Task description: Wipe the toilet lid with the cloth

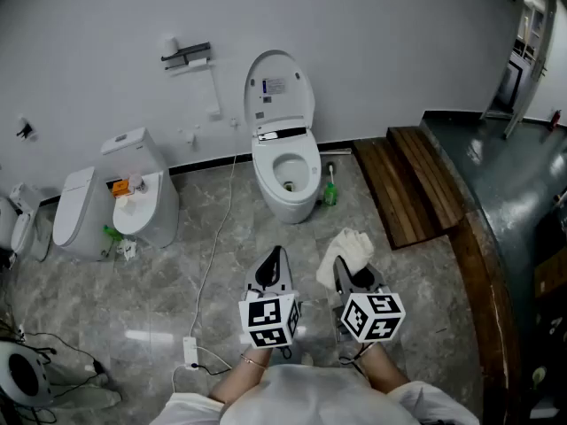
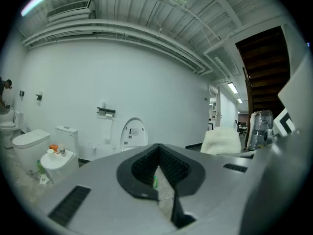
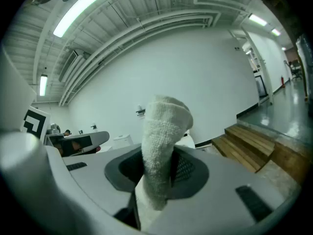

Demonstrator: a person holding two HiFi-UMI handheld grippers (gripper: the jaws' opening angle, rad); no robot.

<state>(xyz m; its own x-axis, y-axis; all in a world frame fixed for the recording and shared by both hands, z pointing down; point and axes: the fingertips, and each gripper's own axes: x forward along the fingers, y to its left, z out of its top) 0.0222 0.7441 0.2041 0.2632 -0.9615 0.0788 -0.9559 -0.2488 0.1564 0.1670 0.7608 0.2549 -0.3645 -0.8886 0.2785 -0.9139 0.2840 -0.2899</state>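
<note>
The right tool [image 1: 347, 277] is clenched on a white terry cloth [image 3: 164, 146], a nubbly folded wad standing up out of its ribbed black pads. Beside it, the left tool [image 2: 157, 151] is closed with nothing in it. Each carries a cube of black-and-white square markers [image 1: 268, 319]. Ahead, well apart from both tools, the glossy oval toilet lid [image 1: 280, 91] stands raised against the wall; its label [image 1: 274, 87] is too small to read. Veined grey stone floor [image 1: 177, 273]; slatted wooden steps [image 1: 416, 184] to the right.
</note>
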